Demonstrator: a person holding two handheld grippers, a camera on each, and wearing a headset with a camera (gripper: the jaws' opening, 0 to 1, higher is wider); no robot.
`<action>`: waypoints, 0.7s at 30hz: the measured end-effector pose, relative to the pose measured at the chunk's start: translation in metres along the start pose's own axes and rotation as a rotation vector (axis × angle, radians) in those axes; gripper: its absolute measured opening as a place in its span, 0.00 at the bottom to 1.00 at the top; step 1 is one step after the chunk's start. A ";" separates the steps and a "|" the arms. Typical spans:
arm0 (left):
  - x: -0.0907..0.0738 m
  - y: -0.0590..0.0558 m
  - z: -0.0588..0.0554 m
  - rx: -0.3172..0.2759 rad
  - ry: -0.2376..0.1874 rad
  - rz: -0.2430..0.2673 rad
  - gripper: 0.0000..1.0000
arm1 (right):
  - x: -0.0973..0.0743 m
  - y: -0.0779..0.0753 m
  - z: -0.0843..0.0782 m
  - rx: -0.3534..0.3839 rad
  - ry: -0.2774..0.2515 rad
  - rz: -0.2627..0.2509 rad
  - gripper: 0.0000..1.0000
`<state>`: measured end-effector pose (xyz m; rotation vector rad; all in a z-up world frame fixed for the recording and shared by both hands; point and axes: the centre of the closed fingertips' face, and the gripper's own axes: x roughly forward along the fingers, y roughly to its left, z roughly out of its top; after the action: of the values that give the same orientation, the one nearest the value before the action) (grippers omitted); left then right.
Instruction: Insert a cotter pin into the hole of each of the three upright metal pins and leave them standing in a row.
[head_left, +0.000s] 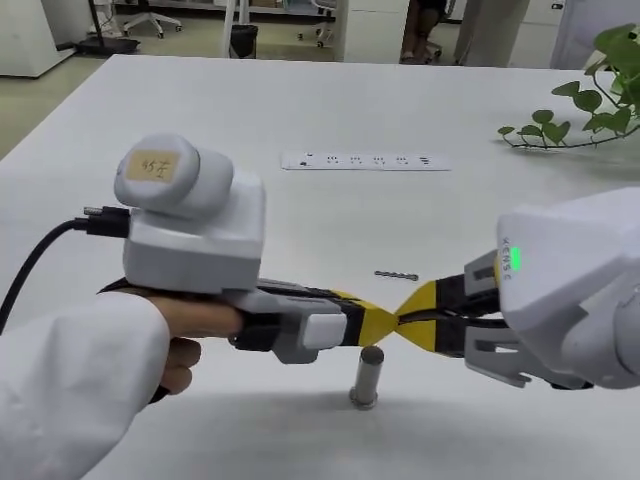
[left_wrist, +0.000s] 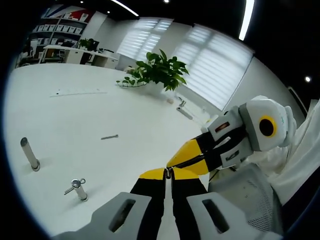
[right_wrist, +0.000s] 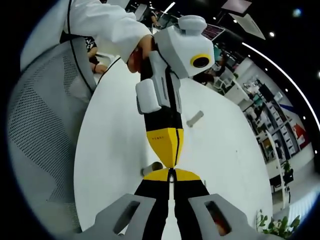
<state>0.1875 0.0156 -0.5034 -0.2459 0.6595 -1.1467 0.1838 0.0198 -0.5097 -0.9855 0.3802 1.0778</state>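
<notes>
**Tip-to-tip meeting above a pin.** The left gripper (head_left: 385, 321) and right gripper (head_left: 418, 318), each with its yellow-tipped jaws pressed together, touch tips just above a short upright grey metal pin (head_left: 367, 375) on the white table (head_left: 300, 220).

Risk: a dipping tip could topple this pin, which stands directly beneath.

A second upright metal pin (left_wrist: 79, 189) appears to carry a cotter pin already. A thin loose cotter pin (head_left: 396, 275) lies well apart.

It cannot be told whether anything is pinched between the tips. The hole in the pin is too small to make out.
</notes>
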 end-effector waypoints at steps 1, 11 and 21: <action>0.000 -0.001 -0.001 -0.002 0.004 -0.002 0.00 | 0.000 0.001 0.000 -0.002 -0.001 0.004 0.00; -0.001 -0.003 -0.005 -0.026 0.029 -0.003 0.00 | 0.000 0.004 0.001 -0.010 -0.006 0.013 0.00; -0.004 -0.001 -0.006 0.019 0.056 0.045 0.00 | 0.002 0.003 0.003 0.006 -0.009 0.024 0.00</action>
<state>0.1819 0.0197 -0.5057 -0.1824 0.6996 -1.1196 0.1811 0.0236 -0.5105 -0.9728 0.3887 1.1023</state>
